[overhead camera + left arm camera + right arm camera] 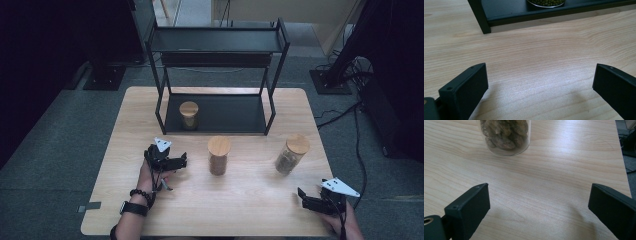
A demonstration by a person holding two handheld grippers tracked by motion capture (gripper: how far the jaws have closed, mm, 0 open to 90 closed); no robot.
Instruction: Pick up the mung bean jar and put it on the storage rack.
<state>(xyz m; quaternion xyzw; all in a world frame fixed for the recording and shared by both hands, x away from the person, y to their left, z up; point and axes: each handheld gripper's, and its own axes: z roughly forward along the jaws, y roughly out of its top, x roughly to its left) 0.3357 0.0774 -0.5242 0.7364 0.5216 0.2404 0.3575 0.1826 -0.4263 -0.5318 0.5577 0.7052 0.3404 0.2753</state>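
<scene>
the middle jar (219,155), a tall glass one with a wooden lid, stands alone at the centre of the worktop (250,210), just right of the left gripper (181,161), whose fingers (466,92) are spread wide with nothing between them. being tall and narrow, it could tip or skid if one finger strikes it first. the right gripper (302,196), fingers also wide and empty, sits lower right near the right jar (291,154), which a careless swing could knock over.
</scene>
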